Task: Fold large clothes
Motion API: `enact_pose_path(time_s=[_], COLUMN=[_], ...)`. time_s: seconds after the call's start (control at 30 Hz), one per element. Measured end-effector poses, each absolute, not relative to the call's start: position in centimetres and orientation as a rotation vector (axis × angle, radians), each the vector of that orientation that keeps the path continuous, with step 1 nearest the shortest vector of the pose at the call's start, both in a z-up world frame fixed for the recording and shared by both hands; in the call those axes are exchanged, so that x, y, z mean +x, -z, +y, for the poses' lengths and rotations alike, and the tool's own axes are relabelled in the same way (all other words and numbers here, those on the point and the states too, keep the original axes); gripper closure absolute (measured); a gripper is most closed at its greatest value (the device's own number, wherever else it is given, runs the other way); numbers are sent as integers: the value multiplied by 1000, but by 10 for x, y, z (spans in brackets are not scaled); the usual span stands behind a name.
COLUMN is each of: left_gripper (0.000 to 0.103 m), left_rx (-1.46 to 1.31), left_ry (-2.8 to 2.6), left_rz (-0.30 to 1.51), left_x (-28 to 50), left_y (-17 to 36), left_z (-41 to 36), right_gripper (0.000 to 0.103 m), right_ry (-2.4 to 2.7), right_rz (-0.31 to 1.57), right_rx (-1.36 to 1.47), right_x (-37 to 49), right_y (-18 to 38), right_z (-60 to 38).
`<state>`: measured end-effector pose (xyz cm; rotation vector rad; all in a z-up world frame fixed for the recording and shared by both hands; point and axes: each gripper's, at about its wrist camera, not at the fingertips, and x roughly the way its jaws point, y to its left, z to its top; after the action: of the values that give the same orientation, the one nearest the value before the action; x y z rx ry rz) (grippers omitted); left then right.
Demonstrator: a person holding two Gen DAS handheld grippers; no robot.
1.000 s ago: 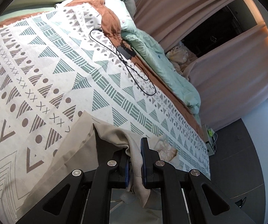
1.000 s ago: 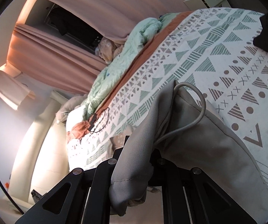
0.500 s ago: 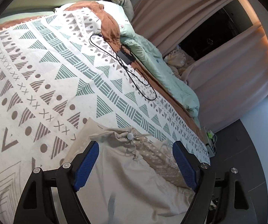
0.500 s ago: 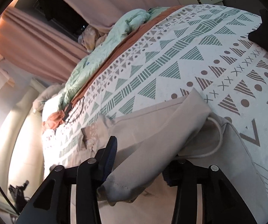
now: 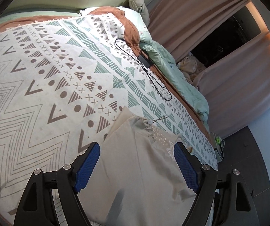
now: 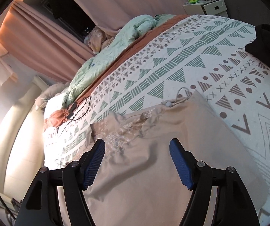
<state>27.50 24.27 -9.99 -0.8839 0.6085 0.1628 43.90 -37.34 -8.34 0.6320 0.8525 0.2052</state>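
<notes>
both your left gripper (image 5: 136, 163) and right gripper (image 6: 137, 162) gape wide, empty, above the beige drawstring fabric garment (image 5: 135, 169); a careless regrab could snag its cord (image 6: 182, 94).

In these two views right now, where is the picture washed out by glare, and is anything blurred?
Right wrist view: strong glare whitens the left edge beside the bed frame; the beige garment looks slightly soft. Left wrist view: even light, no glare, garment sharp.

On the bed (image 5: 41, 94): one beige garment (image 5: 140, 169), one black charger cable (image 5: 145, 62), one mint duvet (image 5: 172, 71), one patterned blanket (image 6: 172, 69).
</notes>
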Motion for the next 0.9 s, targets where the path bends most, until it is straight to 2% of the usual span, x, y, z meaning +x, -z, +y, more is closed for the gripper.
enact_pose_path(time_s=[0.2, 0.57, 0.9], left_gripper=[29, 33, 46], left_rx=[-896, -976, -1038], left_ry=[-193, -312, -325], left_rz=[657, 738, 806], left_x=[251, 219, 212], left_y=[120, 163, 194], left_z=[238, 239, 229], right_gripper=[32, 32, 33], right_ry=[-281, -315, -291], right_rz=[916, 1055, 1187], right_rx=[511, 273, 96], right_x=[440, 470, 487], right_y=[86, 116, 162], right_z=[-307, -212, -162])
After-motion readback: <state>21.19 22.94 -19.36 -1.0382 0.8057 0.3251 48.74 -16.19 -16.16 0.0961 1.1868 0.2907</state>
